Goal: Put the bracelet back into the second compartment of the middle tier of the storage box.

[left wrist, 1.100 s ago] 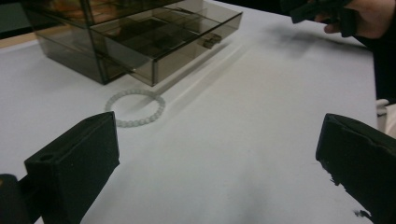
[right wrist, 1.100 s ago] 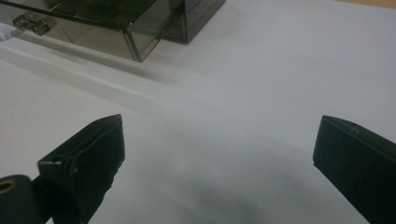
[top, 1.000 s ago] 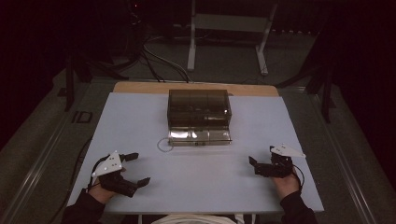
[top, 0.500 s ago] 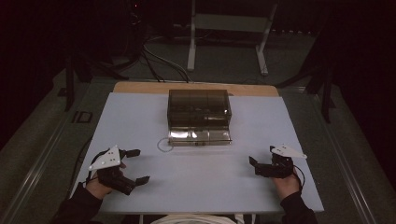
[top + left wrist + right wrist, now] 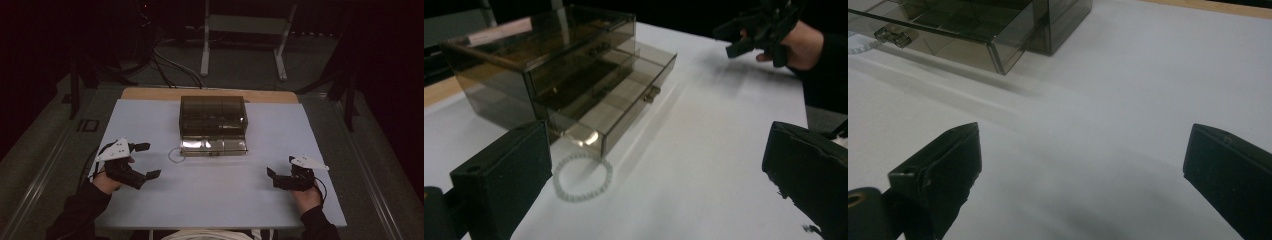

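A smoky translucent plastic drawer box is seen at table centre, its bottom drawer pulled partly out. A small ring of pale beads lies flat on the white tabletop, just beside the drawer's front left corner. The left gripper is held with jaws spread wide, nothing between, near the bead ring. The right gripper is likewise spread and empty, well apart from the box.
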Motion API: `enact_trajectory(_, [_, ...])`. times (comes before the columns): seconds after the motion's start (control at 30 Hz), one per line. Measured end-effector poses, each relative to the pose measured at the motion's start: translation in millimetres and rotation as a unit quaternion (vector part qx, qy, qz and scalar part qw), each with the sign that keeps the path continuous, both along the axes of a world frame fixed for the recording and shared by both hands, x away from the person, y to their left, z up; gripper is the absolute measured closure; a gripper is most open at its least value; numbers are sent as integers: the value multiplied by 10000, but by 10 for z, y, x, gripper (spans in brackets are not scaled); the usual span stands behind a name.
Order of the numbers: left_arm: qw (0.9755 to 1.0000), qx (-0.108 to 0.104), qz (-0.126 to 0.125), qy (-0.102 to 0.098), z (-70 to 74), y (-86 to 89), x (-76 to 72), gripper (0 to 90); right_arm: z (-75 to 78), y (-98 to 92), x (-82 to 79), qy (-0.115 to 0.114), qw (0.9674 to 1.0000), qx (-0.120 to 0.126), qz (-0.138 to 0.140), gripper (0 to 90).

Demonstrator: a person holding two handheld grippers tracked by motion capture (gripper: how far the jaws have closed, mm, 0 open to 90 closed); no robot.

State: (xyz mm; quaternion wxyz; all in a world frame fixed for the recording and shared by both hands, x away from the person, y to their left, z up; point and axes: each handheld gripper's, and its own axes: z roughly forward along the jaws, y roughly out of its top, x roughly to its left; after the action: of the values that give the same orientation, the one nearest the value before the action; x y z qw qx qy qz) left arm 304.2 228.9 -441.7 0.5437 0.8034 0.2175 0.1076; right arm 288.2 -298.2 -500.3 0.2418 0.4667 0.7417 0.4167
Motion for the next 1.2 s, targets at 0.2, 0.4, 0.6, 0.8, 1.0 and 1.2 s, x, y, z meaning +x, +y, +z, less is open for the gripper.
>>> enact_trajectory(0.2, [9999,96,50,83,20,-65,181,9,1,5,-1,-1,10000,14,46,18])
enact_trajectory(0.4, [9996,81,190,182,-30,-137,334,9,4,-2,-1,-2,10000,36,57,18])
enact_trajectory(0.6, [9991,13,381,210,-145,-175,433,9,24,0,-12,-65,9999,29,74,18])
enact_trajectory(0.8, [9968,111,734,289,-245,-199,530,9,24,-3,-12,-57,9999,50,82,18])
enact_trajectory(1.0, [9941,278,968,404,-343,-187,637,10,30,-10,-14,-57,9999,90,74,18])
enact_trajectory(1.2, [9898,543,1250,411,-437,-183,685,10,30,-9,-14,-48,9999,81,74,18])
